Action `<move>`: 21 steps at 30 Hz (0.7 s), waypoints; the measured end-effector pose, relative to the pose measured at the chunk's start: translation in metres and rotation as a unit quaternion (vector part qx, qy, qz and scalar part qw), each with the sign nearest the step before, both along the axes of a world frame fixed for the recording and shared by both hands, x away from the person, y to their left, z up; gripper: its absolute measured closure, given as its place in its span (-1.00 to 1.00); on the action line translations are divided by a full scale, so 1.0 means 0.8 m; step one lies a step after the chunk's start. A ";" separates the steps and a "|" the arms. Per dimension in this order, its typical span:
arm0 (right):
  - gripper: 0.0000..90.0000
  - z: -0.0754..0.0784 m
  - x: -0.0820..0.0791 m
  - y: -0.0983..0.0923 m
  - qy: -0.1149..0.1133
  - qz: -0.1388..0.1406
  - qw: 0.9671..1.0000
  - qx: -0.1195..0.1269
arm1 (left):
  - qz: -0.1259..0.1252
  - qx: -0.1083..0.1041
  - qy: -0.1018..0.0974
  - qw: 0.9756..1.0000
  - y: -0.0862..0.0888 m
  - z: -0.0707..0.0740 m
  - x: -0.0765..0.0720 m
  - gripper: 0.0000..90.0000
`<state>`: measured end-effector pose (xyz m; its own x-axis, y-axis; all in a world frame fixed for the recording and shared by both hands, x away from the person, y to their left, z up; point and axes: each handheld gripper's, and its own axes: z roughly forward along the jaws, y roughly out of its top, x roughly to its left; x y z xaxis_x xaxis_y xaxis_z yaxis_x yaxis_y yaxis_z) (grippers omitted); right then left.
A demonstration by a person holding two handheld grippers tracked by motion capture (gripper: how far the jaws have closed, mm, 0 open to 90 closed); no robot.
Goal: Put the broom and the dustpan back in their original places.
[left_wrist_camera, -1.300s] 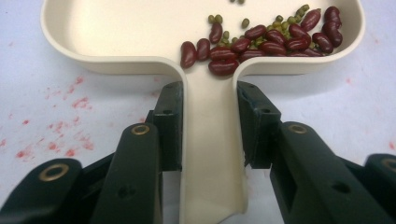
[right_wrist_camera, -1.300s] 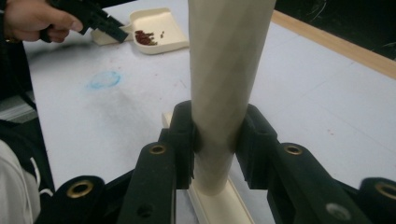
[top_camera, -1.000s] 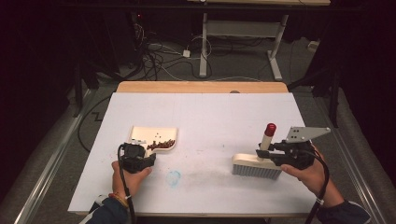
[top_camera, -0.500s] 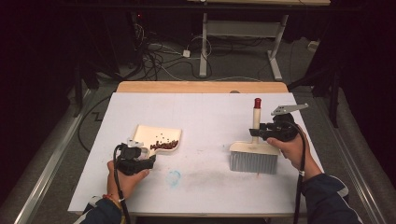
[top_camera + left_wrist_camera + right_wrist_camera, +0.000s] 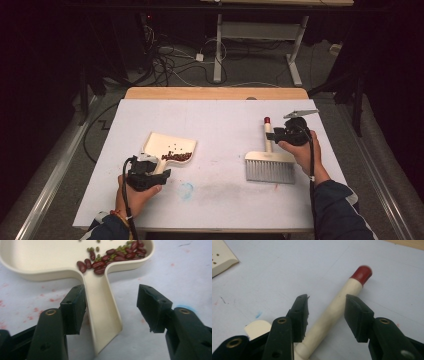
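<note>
While both grippers gape: left gripper (image 5: 111, 308) straddles cream plastic dustpan (image 5: 50, 262) handle | right gripper (image 5: 325, 315) straddles red-tipped cream brush (image 5: 337, 307) handle | I centre each, then close squarely.

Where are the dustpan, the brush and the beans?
dustpan (image 5: 101, 305), left gripper view, on its handle.
brush (image 5: 269, 171), high view, on its bristles.
beans (image 5: 113, 257), left gripper view, on the red pile.

Table (image 5: 220, 125) brightly lit, surroundings dark, soft shadows, red cap (image 5: 362, 273) slightly blurred
</note>
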<state>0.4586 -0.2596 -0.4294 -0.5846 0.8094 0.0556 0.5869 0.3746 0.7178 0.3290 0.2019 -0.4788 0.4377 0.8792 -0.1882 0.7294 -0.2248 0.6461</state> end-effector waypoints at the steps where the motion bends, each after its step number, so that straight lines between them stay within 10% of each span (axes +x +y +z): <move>1: 0.19 -0.001 0.000 0.001 -0.001 -0.002 1.000 -0.003 | -0.002 0.002 0.000 1.000 0.000 0.001 0.000 -0.08; 11: 0.09 -0.001 -0.005 0.006 -0.023 -0.005 1.000 0.001 | -0.029 0.009 -0.044 0.999 -0.001 0.010 -0.010 -0.27; 21: -0.01 0.005 -0.013 0.020 -0.067 -0.002 0.998 -0.019 | -0.066 0.067 -0.100 0.990 -0.002 0.010 -0.021 -0.50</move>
<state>0.4485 -0.2438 -0.4256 -0.5816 0.8118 -0.0525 0.4886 0.4002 0.7753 0.3123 0.2006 -0.4705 0.5671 0.8231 0.0290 0.5478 -0.4033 0.7330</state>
